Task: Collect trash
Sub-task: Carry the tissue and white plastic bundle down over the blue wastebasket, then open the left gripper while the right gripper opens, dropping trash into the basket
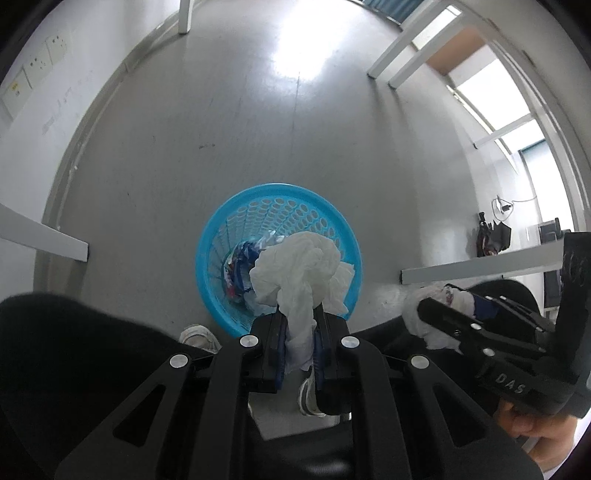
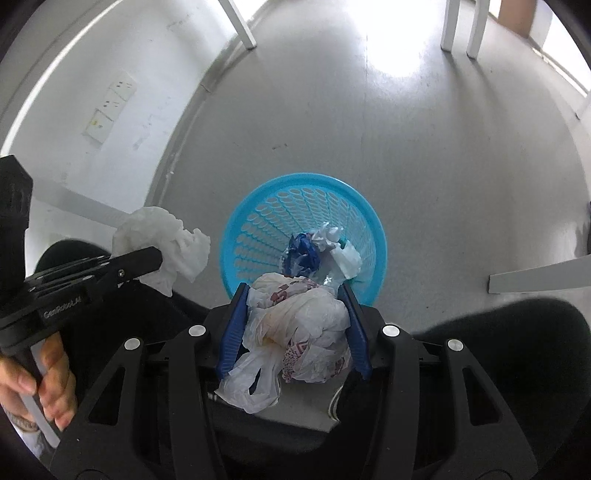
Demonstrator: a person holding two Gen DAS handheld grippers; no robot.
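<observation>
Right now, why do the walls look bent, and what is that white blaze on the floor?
Both wrist views use fisheye lenses, so straight wall edges bow near the borders. Left view: window glare washes out the floor beyond the blue basket. Right view: the same glare sits top centre; the plastic bag stays sharp.

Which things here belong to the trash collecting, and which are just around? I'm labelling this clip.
Job: white tissue wad in left gripper; crumpled plastic bag in right gripper; blue basket.
Around: white table legs; wall sockets.
</observation>
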